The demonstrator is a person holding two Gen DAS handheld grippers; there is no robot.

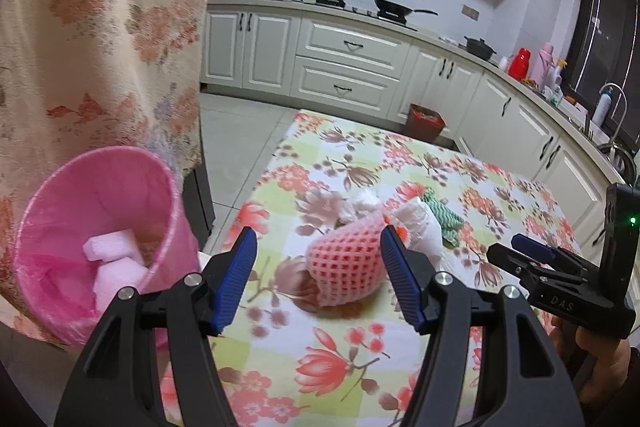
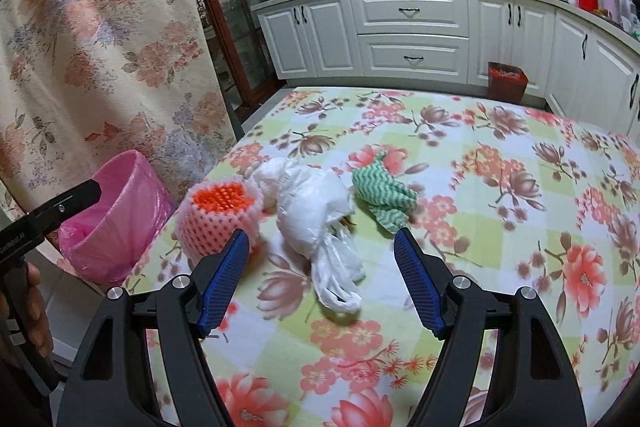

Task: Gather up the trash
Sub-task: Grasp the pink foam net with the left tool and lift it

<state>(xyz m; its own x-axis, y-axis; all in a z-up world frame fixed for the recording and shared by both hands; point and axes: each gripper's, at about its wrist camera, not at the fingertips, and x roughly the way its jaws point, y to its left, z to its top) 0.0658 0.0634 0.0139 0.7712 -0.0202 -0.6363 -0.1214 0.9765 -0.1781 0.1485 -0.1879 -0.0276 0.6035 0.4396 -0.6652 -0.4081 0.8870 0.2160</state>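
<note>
A pink foam fruit net (image 1: pixel 344 263) lies on the flowered tablecloth (image 1: pixel 344 355), between the fingers of my left gripper (image 1: pixel 319 231), which stands open; the right pad is close to the net, the left pad well clear. In the right wrist view the net (image 2: pixel 218 219) lies at the table's left edge. Beside it are a crumpled white plastic bag (image 2: pixel 308 211) and a green-and-white striped cloth (image 2: pixel 382 197). My right gripper (image 2: pixel 321 231) is open over the bag's near end, pads apart from it. A pink lined bin (image 1: pixel 92 243) holding white foam pieces stands left of the table.
A flowered curtain (image 1: pixel 100 27) hangs behind the pink bin (image 2: pixel 116 223). A red bin (image 2: pixel 506 81) stands on the floor by the white cabinets beyond the table's far edge. A hand holds the other gripper's handle at the left edge of the right wrist view.
</note>
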